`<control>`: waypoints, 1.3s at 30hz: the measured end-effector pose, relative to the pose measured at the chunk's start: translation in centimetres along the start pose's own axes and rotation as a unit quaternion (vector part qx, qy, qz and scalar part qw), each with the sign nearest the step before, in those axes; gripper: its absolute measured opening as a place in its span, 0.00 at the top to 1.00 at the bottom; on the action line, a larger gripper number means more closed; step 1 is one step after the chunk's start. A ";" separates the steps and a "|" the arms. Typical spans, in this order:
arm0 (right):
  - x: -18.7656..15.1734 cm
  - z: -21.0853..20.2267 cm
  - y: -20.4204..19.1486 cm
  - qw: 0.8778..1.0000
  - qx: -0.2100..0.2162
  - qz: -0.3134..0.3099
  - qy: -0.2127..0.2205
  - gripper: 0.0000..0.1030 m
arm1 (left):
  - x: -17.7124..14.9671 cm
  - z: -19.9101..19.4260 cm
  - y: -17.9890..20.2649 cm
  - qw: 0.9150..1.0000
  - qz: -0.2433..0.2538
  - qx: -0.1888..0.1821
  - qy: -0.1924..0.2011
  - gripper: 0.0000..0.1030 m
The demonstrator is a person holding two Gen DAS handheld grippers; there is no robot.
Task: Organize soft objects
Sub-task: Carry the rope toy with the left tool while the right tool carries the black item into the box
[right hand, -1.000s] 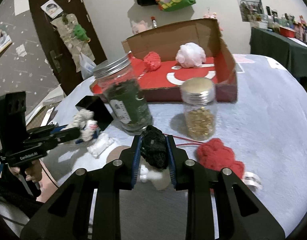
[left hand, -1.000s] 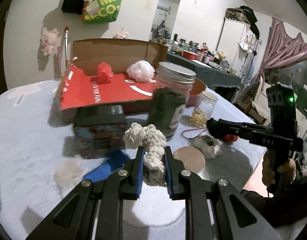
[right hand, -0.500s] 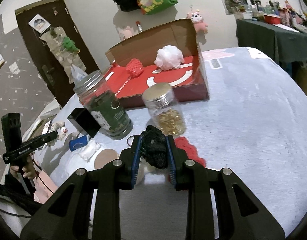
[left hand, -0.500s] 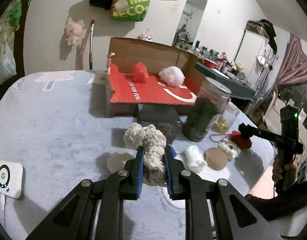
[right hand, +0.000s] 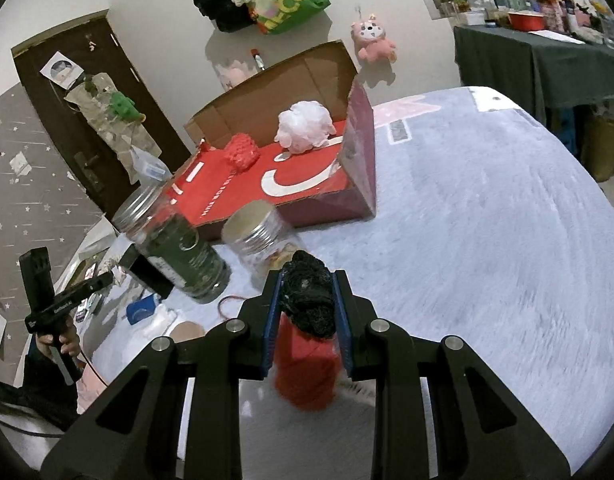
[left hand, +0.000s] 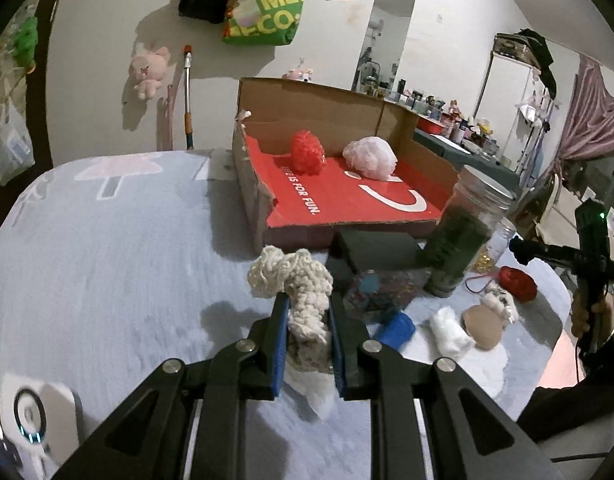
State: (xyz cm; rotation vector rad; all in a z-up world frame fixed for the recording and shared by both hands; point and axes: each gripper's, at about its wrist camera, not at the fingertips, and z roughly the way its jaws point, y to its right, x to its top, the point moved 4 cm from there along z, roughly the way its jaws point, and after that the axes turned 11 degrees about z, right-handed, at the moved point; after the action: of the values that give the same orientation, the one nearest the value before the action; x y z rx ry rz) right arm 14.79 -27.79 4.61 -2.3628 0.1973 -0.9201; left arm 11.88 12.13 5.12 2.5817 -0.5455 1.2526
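Observation:
My left gripper (left hand: 307,300) is shut on a cream knitted piece (left hand: 303,284), held above the grey table in front of the red-lined cardboard box (left hand: 347,200). My right gripper (right hand: 307,280) is shut on a black mesh ball (right hand: 309,300), hanging over a red knitted piece (right hand: 305,368) on the table. Inside the box lie a red pompom (left hand: 307,152) and a white fluffy ball (left hand: 371,158); both also show in the right wrist view, the red pompom (right hand: 241,152) left of the white ball (right hand: 305,128).
A tall jar of dark green stuff (left hand: 463,240) and a small jar (right hand: 263,240) stand before the box. A black box (left hand: 371,248), a blue piece (left hand: 395,328), a white wad (left hand: 451,332) and a tan disc (left hand: 483,326) lie nearby. A white device (left hand: 31,416) sits at front left.
Both grippers have swung across the table with their loads still held. The box now sits more central in the left view and farther left in the right view.

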 end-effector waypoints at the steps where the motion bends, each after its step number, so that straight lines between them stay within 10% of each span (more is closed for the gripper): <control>1: 0.3 0.2 0.2 1.000 0.000 -0.001 -0.003 0.77 | 0.2 0.2 -0.2 1.000 0.003 -0.002 0.001 0.81; 23: 6.9 3.7 -2.5 0.994 0.008 -0.101 -0.027 0.77 | 7.6 3.7 -0.3 0.992 0.117 -0.048 0.007 0.81; 39: 13.5 13.1 -6.6 0.980 -0.084 -0.164 -0.075 0.77 | 14.3 13.8 0.8 0.986 0.134 -0.007 -0.104 0.81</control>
State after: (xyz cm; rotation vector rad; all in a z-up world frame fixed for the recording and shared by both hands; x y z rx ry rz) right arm 33.05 -20.74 8.38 -2.6610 -0.1873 -0.8954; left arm 29.47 3.26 8.04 2.7124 -0.9665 1.0505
